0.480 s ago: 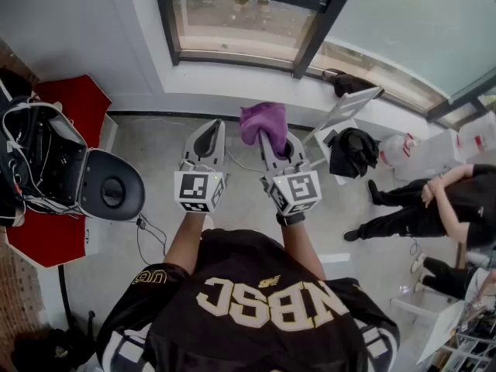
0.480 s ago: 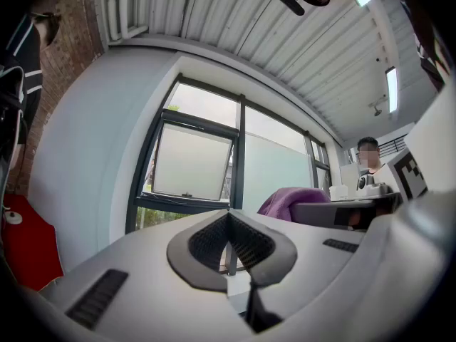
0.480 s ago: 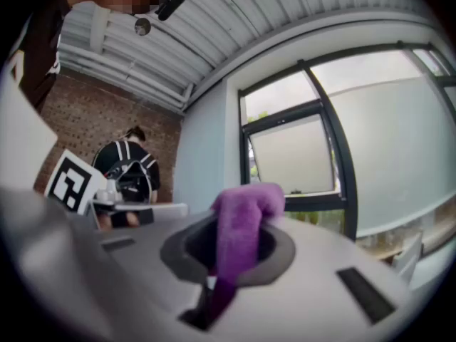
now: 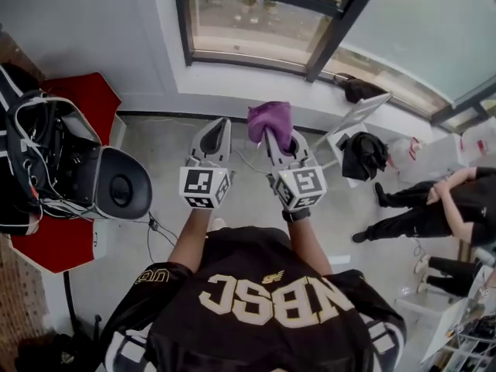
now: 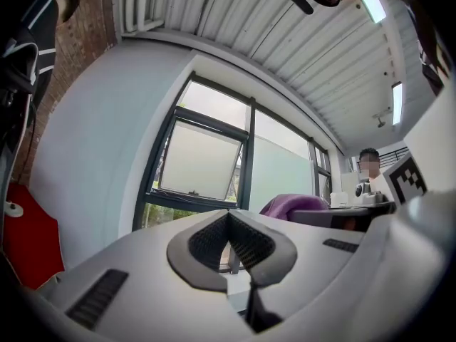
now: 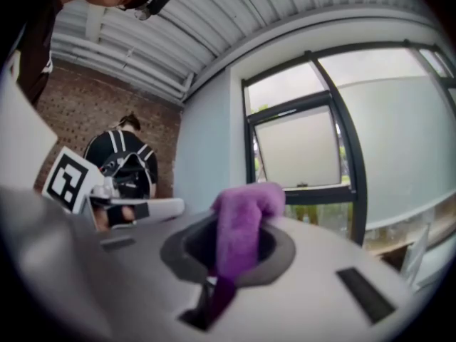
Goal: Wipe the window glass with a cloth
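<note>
The right gripper (image 4: pixel 273 136) is gripping the purple cloth (image 6: pixel 241 223). Its jaws are closing on a folded middle part, so a rounded wad is poking out past the fingertips and a thin tail is trailing back towards the gripper's throat. The left gripper (image 5: pixel 229 218) is holding nothing, and its jaws are pressing together just to the left of the right gripper, level with it.

The window glass (image 6: pixel 298 150) is standing ahead of both grippers and well apart from the cloth, which is not touching it. That fits either a cloth coming up to the pane or one drawing away after a wipe, and nothing on the glass is settling which.

The cloth is looking soft, fleecy and very light. It is likely to be bunching and flopping rather than keeping a shape, and it could be slipping out if only an edge were pinched. The present hold on the thick fold is looking the safer place, because the padding is sitting in front of the hard jaw tips. The glass is probably smooth, rigid and breakable, so any contact is calling for gentle, flat pressure through the wad alone, keeping clear of the dark window frame (image 6: pixel 353 194)
</note>
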